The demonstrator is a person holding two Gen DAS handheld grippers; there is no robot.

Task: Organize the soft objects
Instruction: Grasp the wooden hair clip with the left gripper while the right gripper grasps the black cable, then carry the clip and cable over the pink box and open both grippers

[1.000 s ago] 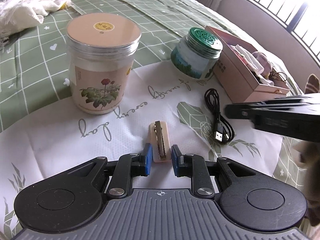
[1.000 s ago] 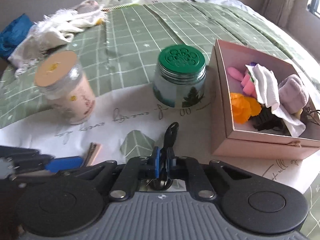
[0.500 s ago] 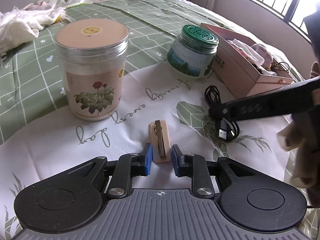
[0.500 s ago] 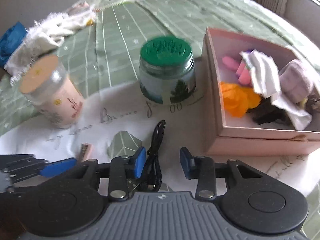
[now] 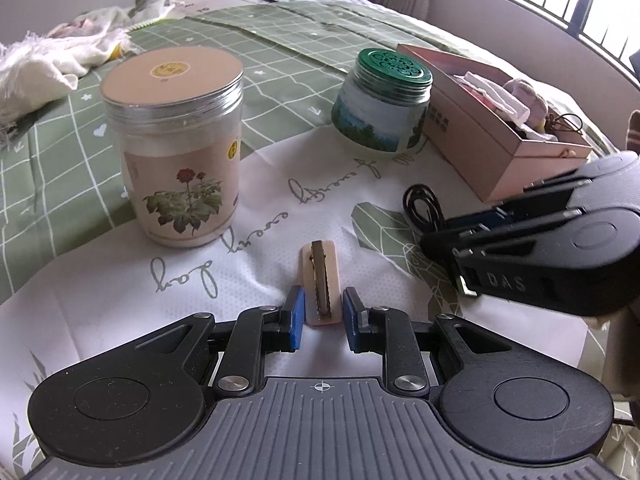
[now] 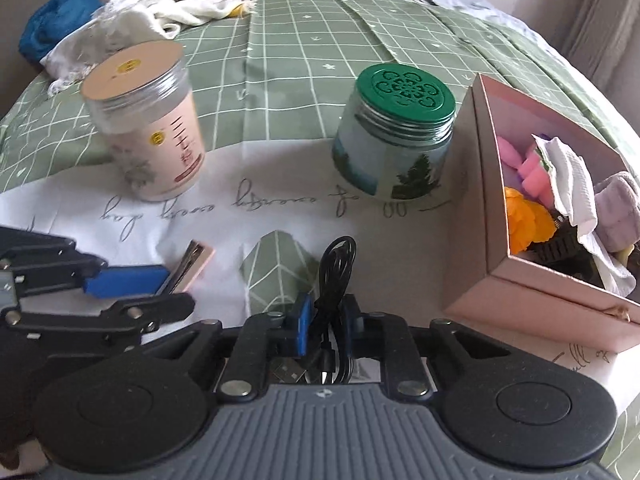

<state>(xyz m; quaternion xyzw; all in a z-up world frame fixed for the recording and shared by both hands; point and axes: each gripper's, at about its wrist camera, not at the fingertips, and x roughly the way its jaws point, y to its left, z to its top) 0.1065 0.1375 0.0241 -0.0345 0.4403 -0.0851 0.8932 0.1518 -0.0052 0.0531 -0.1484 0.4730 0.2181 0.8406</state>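
A pink hair clip [image 5: 321, 284] with a metal bar lies on the white cloth [image 5: 120, 300]. My left gripper [image 5: 322, 314] is open, its blue pads on either side of the clip's near end. A coiled black USB cable [image 6: 335, 276] lies on the cloth. My right gripper [image 6: 325, 322] has its pads close on both sides of the cable; the cable also shows in the left wrist view [image 5: 424, 206]. A pink box [image 6: 516, 280] at the right holds soft items: white cloth, a lilac piece, orange and pink pieces.
A tall jar with a tan lid [image 5: 176, 140] stands at the left and a green-lidded jar [image 5: 384, 100] at the middle back. White fabric [image 6: 132, 20] and a blue item [image 6: 52, 28] lie at the far left on the green checked bedspread [image 6: 304, 60].
My right gripper opened half a second ago and has now narrowed around the black cable, lower on the cloth. My left gripper has stayed around the hair clip.
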